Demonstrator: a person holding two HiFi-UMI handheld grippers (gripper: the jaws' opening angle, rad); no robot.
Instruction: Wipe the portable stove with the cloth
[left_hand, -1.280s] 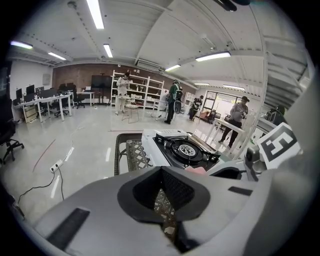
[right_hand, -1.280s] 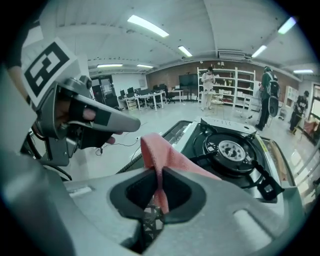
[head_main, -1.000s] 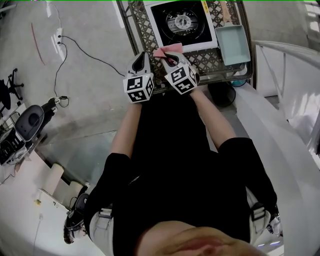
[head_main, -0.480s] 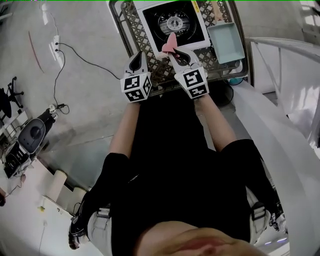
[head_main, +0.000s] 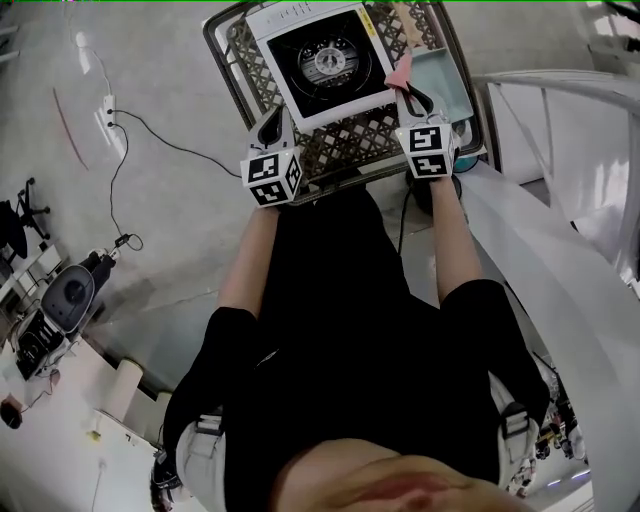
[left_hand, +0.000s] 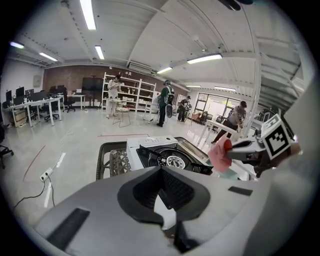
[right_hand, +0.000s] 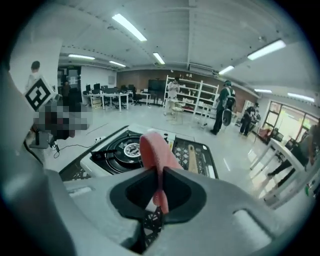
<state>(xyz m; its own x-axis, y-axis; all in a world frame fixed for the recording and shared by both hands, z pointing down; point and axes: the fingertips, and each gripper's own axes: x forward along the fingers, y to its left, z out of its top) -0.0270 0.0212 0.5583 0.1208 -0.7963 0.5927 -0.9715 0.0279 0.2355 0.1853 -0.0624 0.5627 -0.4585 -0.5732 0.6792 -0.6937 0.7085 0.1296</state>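
The portable stove, white with a black top and round burner, sits on a dark lattice table. My right gripper is shut on a pink cloth, held just off the stove's right edge, above the teal tray. In the right gripper view the cloth stands up out of my right gripper, with the stove ahead and to the left. My left gripper hovers by the stove's front left corner, jaws together and empty. The left gripper view shows my left gripper, the stove and the cloth.
A teal tray lies right of the stove. A wooden-handled tool rests on the lattice behind it. A power strip and cable run over the floor at left. White curved furniture stands at right. Several people stand far off.
My right gripper has carried the cloth rightwards, from over the stove's front edge to beside its right side. The left gripper has hardly moved relative to the table.
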